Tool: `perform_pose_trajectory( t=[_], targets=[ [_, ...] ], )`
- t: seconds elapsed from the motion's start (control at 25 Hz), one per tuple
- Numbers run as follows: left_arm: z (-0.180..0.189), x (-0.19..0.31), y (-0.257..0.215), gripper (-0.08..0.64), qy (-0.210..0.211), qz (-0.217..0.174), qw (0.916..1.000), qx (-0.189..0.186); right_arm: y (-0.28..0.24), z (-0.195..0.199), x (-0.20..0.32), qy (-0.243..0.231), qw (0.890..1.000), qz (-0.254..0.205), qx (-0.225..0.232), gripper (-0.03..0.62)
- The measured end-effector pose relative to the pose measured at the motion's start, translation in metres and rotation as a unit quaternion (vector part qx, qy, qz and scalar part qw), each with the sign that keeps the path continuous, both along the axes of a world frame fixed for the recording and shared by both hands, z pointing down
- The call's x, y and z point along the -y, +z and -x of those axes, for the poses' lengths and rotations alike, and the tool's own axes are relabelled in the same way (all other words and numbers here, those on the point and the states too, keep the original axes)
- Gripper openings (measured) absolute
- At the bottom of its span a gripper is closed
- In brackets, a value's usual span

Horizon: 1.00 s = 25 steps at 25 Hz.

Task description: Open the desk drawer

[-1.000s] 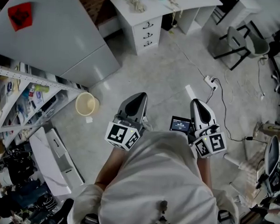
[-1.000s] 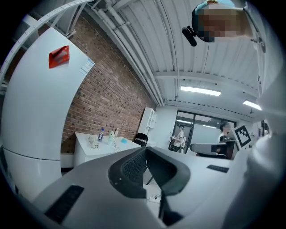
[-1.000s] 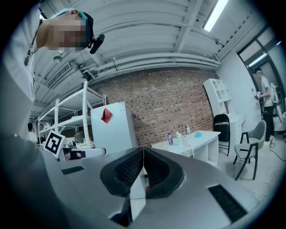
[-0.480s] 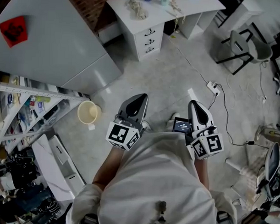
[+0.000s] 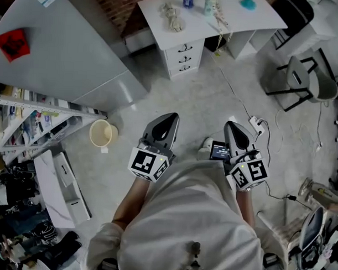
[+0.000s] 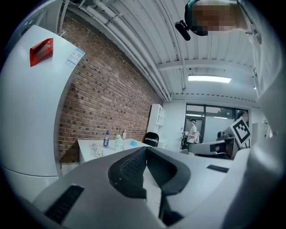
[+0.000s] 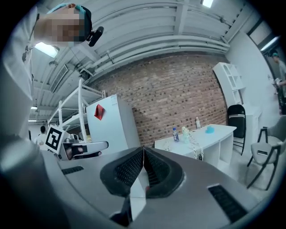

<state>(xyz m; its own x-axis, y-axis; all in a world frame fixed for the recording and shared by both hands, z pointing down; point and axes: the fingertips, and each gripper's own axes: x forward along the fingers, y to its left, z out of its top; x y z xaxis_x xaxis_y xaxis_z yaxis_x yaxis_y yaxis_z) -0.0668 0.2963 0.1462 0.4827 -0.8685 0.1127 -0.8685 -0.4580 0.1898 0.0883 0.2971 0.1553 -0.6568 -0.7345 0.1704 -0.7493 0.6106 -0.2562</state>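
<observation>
Well, left gripper (image 5: 170,117) and right gripper (image 5: 232,126) were closed, empty; drawer (image 5: 185,48) sat well ahead of fingers (image 7: 129,167), probably an approach posture.

Dim and greyish in the head view, with soft, even light and only faint shadows on the floor (image 5: 203,105); brightest on the white desk (image 5: 217,22). Strongly bent at the edges in both gripper views, black at the corners. Lit by a ceiling strip lamp (image 6: 209,79), mildly glaring. Soft close to the lens on the left gripper (image 6: 145,149) and right gripper (image 7: 143,147); sharper on the brick wall (image 7: 178,98).
</observation>
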Motion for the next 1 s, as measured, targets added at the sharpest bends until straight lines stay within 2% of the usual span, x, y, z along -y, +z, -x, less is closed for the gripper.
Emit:
perform_pose_trajectory(
  t=[0.36,0.56,0.76,1.0],
  targets=[
    [-0.059,0.057,-0.005,0.008,-0.098,-0.009,0.9950,0.016,-0.006,-0.051,0.082,-0.111,0.994,-0.015,-0.015,0.026],
    [-0.067,0.073,0.005,0.006,-0.151,0.001,0.9885,0.011,0.008,-0.065,0.107,-0.145,0.989,-0.003,-0.018,0.026],
    [-0.059,0.094,0.011,0.006,-0.160,0.015,0.9870,0.006,0.018,-0.058,0.130,-0.156,0.987,0.025,-0.005,0.026],
    [-0.042,0.153,0.031,0.006,-0.142,0.021,0.9895,-0.016,0.022,-0.029,0.172,-0.158,0.987,0.018,-0.032,0.026]
  ],
)
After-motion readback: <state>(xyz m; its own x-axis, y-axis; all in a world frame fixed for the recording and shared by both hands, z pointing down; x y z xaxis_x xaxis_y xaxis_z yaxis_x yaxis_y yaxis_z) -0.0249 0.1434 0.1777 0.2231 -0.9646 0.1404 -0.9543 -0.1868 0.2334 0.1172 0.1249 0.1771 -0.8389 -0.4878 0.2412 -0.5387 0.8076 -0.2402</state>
